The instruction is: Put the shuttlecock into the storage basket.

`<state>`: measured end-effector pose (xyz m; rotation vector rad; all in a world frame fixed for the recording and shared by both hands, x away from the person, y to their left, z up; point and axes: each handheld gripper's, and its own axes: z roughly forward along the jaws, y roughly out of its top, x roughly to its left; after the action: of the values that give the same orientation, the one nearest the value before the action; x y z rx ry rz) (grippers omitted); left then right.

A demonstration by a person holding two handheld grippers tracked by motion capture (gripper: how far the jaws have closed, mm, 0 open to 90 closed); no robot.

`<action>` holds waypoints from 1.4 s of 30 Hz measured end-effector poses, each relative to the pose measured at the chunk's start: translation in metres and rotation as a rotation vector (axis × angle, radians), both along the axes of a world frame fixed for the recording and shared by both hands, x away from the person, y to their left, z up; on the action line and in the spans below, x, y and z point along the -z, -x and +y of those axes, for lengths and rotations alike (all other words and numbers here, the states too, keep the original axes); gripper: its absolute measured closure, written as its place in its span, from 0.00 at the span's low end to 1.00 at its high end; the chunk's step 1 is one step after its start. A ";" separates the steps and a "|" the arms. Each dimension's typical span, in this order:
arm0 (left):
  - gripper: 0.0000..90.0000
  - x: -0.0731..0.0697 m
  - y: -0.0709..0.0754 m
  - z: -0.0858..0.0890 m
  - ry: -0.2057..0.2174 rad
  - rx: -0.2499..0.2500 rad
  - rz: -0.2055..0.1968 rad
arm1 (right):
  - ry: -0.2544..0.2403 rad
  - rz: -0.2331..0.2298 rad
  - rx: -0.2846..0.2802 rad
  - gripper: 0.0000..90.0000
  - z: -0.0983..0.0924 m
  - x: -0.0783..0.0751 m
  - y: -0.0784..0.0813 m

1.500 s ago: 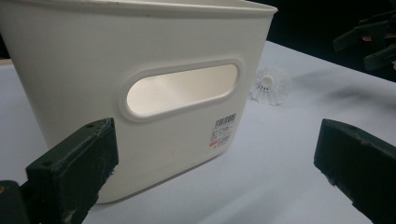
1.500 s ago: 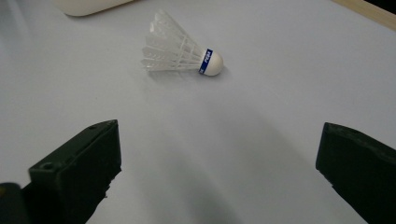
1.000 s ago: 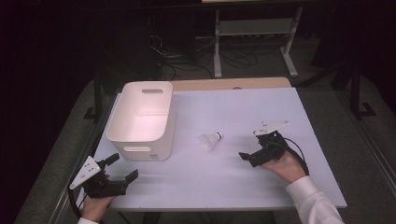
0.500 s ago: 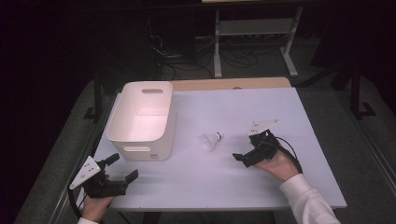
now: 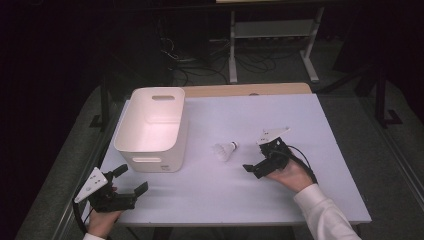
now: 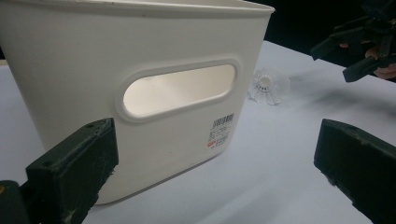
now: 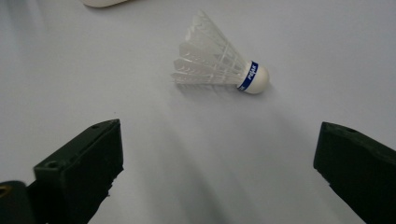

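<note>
Fingers [image 7: 79,172] of the right gripper [image 5: 261,161] stood wide apart and empty, just short of the shuttlecock [image 7: 219,70]. It lay on its side on the tabletop [image 5: 310,130], a little way from the white bin [image 5: 150,130], cork end turned away from the bin. Closing on the feather skirt could have crushed or bent it, and a glancing touch might have rolled the light thing off along the tabletop. The left gripper [image 5: 117,192] was also spread open and empty, at the bin's near end, facing its handle slot [image 6: 180,91].
</note>
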<state>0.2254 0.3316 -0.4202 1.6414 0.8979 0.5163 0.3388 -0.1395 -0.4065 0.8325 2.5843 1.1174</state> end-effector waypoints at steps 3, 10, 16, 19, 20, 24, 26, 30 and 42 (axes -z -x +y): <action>0.00 0.000 0.000 0.000 0.001 0.000 0.000 | 0.008 0.009 -0.012 0.06 0.003 0.002 -0.002; 0.00 0.000 0.000 0.000 0.001 0.001 0.000 | 0.013 0.042 -0.034 0.19 0.011 0.005 -0.007; 0.00 0.000 0.000 0.000 0.003 0.001 -0.002 | 0.026 0.100 -0.083 0.32 0.023 0.009 -0.011; 0.00 0.000 0.000 0.000 0.005 0.002 -0.002 | 0.029 0.098 -0.090 0.35 0.029 0.009 -0.012; 0.00 0.000 0.000 0.000 0.001 0.004 -0.002 | 0.037 0.080 -0.105 0.36 0.032 0.009 -0.013; 0.00 0.000 0.000 0.000 -0.001 0.006 -0.003 | 0.033 0.086 -0.109 0.40 0.037 0.008 -0.014; 0.00 0.000 0.000 0.000 0.002 0.006 -0.003 | 0.045 0.088 -0.118 0.42 0.039 0.009 -0.015; 0.00 0.000 0.000 0.000 0.002 0.005 -0.002 | 0.057 0.084 -0.131 0.58 0.042 0.011 -0.017; 0.00 0.000 0.000 0.000 -0.001 0.008 -0.004 | 0.123 0.060 -0.125 0.91 0.051 0.014 -0.019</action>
<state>0.2258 0.3319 -0.4199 1.6439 0.8883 0.5149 0.3580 -0.0887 -0.4207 0.6962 2.7565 0.9657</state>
